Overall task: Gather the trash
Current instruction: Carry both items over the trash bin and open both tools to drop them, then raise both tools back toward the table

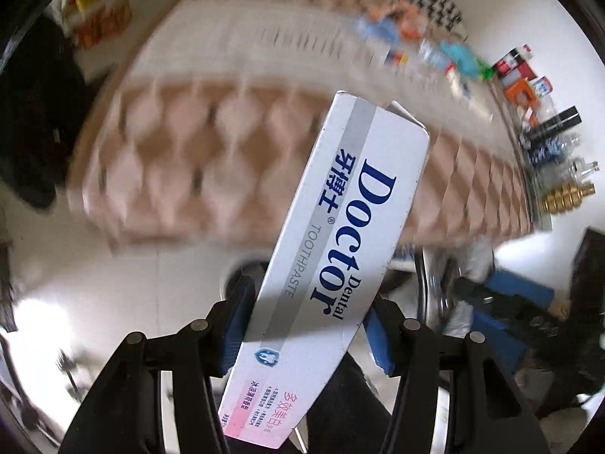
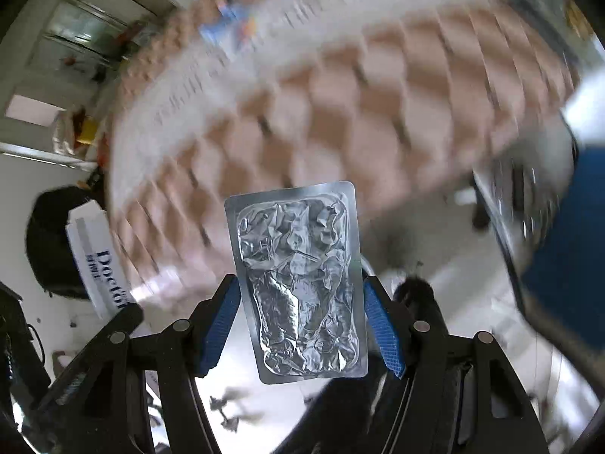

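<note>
My left gripper [image 1: 306, 325] clamps toothpaste box [image 1: 340, 234] across its width; right gripper [image 2: 302, 321] pinches crumpled foil blister pack [image 2: 300, 283] by long edges. Both carried above patterned tablecloth [image 1: 196, 143], clear of it. Keep squeeze steady, box long and tilted, may swing. Clutter [image 1: 529, 113] lines far table edge; bare floor [image 1: 113, 265] near side gives room. No bin visible.

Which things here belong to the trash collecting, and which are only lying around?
Part of the job:
- toothpaste box, held in the left gripper
- silver foil pack, held in the right gripper

Only lying about:
- patterned tablecloth
- bottles and small boxes along the table's far edge, too blurred to sort
- gold-coloured bottle
</note>
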A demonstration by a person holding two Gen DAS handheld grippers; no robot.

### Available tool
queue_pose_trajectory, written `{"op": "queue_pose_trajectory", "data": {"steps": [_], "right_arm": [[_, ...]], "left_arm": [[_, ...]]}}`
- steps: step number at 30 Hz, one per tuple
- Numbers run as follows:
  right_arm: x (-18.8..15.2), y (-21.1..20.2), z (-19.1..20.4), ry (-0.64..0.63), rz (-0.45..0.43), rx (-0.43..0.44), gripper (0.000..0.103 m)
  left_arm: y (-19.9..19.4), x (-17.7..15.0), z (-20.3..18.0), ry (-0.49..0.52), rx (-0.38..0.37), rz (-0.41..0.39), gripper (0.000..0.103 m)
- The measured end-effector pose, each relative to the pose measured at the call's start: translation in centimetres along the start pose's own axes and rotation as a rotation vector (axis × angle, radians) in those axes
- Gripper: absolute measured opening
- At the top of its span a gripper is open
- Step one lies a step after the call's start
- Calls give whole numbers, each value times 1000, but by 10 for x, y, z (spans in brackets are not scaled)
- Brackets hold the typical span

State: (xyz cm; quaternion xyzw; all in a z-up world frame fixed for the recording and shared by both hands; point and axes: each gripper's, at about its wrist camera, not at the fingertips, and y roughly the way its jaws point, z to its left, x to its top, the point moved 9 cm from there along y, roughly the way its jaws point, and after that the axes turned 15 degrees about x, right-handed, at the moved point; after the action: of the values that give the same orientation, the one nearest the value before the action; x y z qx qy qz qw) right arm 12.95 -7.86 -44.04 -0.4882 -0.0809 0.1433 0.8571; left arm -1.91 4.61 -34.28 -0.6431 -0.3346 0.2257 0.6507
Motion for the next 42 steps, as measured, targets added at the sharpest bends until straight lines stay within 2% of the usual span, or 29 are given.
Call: {"op": "queue_pose_trajectory", "data": {"steps": [3, 6, 10, 13, 16, 17, 18, 20, 23, 24, 25, 28, 31, 33, 36, 42], "right_arm": [[-44, 44, -42, 55, 80, -36, 68], [-62, 96, -78, 88, 129, -58, 68], [-73, 177, -124, 99, 187, -89, 68], [-75, 249, -161, 104, 232, -117, 68], [-77, 315, -189, 117, 278, -123, 68], [-79, 331, -196, 119, 284, -124, 68], [-79, 349, -203, 122, 291, -118, 68], [-79, 373, -210, 129, 299, -106, 68], [-82, 405, -214, 143, 322, -52, 73], [-82, 413, -214, 145, 323, -34, 89], [-82, 418, -214, 145, 324, -21, 103], [-85, 425, -214, 118, 336, -21, 103], [-91, 419, -217, 50, 334, -89, 103], [-92, 404, -216, -24, 320, -187, 103], [-93, 382, -209, -83, 298, -265, 103], [-91, 329, -186, -142, 241, -322, 103]], "left_arm": [[55, -38, 13, -49, -28, 131, 52], [125, -60, 20, -88, -32, 221, 52], [237, -80, 18, -124, -58, 353, 52], [330, -98, 8, -162, -135, 493, 53], [408, -112, 2, -124, -162, 589, 54], [426, -114, 1, -108, -167, 588, 60], [441, -117, 2, -94, -166, 582, 74], [460, -118, 6, -67, -137, 562, 92], [470, -120, 17, -43, -78, 520, 94], [468, -117, 25, -45, -66, 496, 94], [466, -115, 33, -39, -20, 460, 94], [453, -110, 57, -7, 137, 327, 94], [437, -113, 71, 26, 235, 270, 94], [425, -117, 72, 38, 269, 252, 94], [408, -126, 76, 64, 299, 254, 94], [360, -136, 76, 76, 287, 247, 94]]}}
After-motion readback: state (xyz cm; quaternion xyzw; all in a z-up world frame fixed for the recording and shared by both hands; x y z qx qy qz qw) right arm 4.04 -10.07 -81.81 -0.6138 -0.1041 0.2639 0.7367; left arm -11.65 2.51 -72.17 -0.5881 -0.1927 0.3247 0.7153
